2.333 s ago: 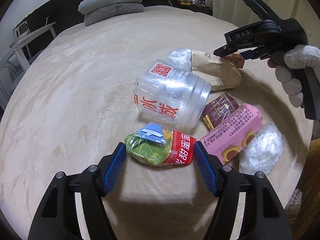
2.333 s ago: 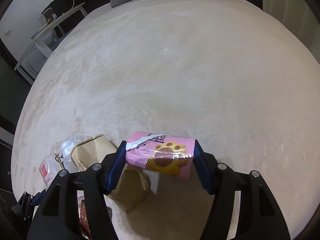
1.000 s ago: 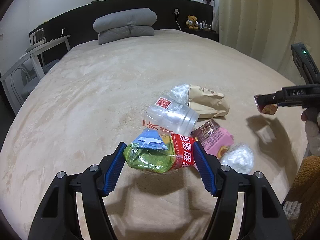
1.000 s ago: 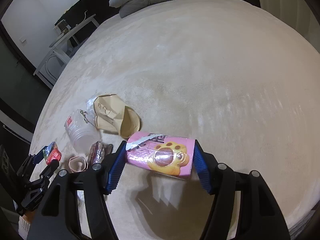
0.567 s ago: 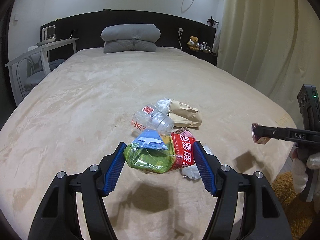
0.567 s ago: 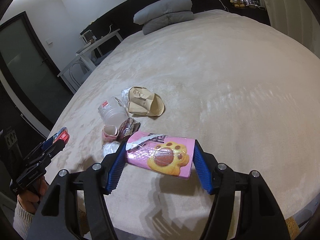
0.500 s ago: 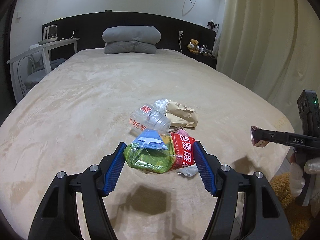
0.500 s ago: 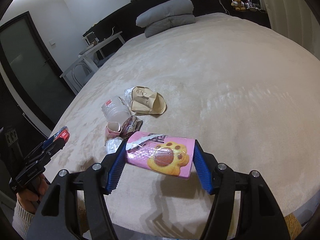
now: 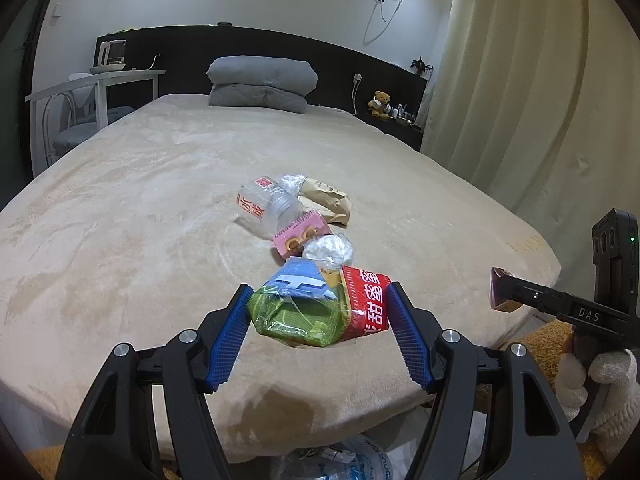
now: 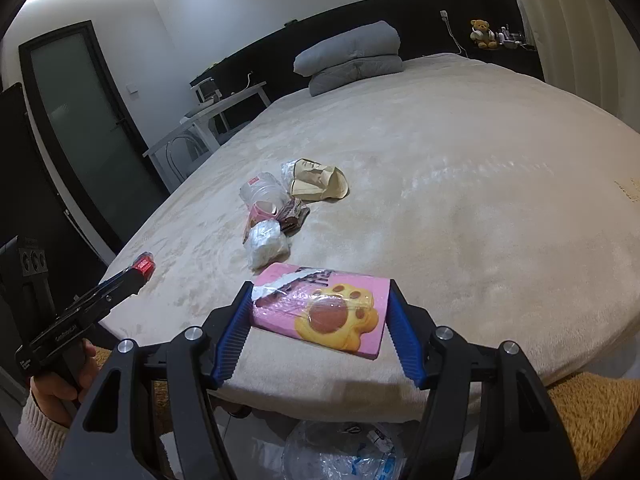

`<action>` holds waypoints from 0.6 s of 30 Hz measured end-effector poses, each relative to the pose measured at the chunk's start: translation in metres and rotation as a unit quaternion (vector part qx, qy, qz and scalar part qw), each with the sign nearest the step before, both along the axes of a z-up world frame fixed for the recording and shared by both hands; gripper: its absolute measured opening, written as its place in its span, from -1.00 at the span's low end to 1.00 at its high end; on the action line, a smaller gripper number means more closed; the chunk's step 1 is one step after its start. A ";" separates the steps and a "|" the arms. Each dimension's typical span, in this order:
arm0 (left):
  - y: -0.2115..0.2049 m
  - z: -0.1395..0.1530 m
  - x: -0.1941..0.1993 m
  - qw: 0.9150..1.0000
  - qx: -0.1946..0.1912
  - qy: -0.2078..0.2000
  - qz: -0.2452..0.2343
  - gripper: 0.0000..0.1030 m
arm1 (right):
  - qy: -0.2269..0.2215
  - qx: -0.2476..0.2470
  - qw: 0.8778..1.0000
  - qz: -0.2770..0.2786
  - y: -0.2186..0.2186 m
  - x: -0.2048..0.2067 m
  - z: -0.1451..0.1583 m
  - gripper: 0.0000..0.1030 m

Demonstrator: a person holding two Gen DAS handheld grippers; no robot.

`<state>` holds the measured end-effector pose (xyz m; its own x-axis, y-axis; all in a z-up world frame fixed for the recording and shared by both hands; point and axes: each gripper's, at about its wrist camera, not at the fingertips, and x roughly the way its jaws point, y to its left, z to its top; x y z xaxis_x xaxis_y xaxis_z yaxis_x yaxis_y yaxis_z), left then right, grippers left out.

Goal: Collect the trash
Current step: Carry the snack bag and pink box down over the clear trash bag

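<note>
Carrying step: the left gripper (image 9: 318,316) has its fingers clamped on a green wrapper (image 9: 298,312), the right gripper (image 10: 320,316) on a pink packet (image 10: 324,312), both over the bed (image 10: 480,220) edge. Next, I judge, lower them over the clear bag (image 10: 344,456) below and release; more trash (image 10: 280,208) lies on the bed.

"DAS" on right tool (image 9: 498,295)

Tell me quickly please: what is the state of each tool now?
Left tool: closed on the green and red snack bag.
Right tool: closed on the pink paw-print packet.
</note>
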<state>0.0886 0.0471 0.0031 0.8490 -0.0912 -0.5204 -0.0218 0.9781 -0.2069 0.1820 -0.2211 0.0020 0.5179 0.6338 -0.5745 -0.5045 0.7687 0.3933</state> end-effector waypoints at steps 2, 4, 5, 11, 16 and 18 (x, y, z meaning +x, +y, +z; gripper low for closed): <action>-0.007 -0.002 -0.011 1.000 -0.002 -0.001 -0.001 0.28 | -0.004 0.000 1.000 0.003 -0.003 -0.013 -0.001 0.23; -0.013 -0.005 -0.022 1.000 -0.006 -0.002 -0.002 0.28 | -0.009 0.001 1.000 0.006 -0.005 -0.024 0.000 0.23; -0.015 -0.005 -0.027 1.000 -0.008 -0.002 -0.003 0.28 | -0.011 0.001 1.000 0.007 -0.006 -0.030 -0.001 0.24; -0.030 -0.014 -0.053 1.000 -0.016 0.001 -0.008 0.28 | -0.025 0.009 1.000 0.006 -0.014 -0.056 0.001 0.23; -0.033 -0.024 -0.071 0.999 -0.047 0.011 -0.004 0.28 | -0.022 0.014 1.000 0.008 -0.019 -0.070 -0.002 0.24; -0.035 -0.027 -0.077 0.998 -0.059 0.014 -0.005 0.28 | -0.021 0.012 1.000 0.012 -0.018 -0.075 -0.004 0.24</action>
<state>0.0121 0.0124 -0.0240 0.8331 -0.1605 -0.5293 -0.0202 0.9475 -0.3192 0.1065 -0.2393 -0.0018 0.5259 0.6593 -0.5373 -0.5392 0.7470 0.3889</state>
